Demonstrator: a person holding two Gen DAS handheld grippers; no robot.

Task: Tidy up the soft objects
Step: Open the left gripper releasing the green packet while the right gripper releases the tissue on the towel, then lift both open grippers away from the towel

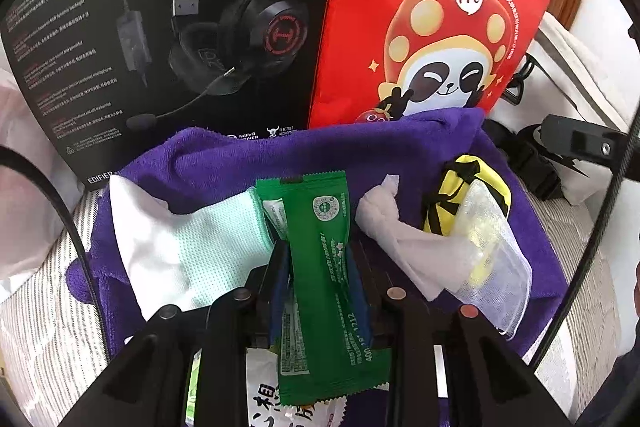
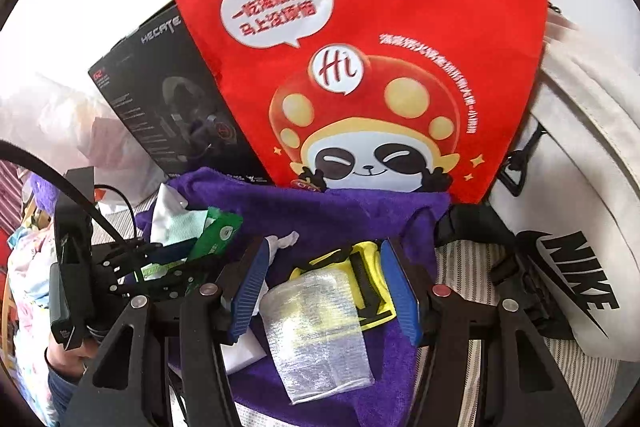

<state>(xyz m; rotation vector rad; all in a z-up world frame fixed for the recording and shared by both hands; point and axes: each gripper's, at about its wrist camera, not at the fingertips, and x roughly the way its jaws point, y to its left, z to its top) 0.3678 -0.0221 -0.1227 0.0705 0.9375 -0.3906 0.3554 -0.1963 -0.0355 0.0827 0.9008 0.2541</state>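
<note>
**Green packet in hand, most of the pile still waiting**

We have our left tongs (image 1: 316, 263) clenched on a green packet (image 1: 320, 251), lifted above the purple towel (image 1: 224, 163) that carries the soft things. Our right tongs (image 2: 324, 291) stand released, their blue pads either side of a clear mesh pouch (image 2: 320, 331) and a yellow pouch (image 2: 360, 259) without pressing on either, as far as we can see.

On the towel we see a white and mint cloth (image 1: 180, 239) toward its left edge, a crumpled white wipe (image 1: 400, 231) near the middle, and the two pouches toward its right edge. Behind the towel's far edge stand a black headset box (image 1: 160, 27) and a red bag (image 1: 440, 19).

We judge the sorting barely begun: one item is gripped, none looks placed, and cloth, wipe and both pouches remain loose.
</note>
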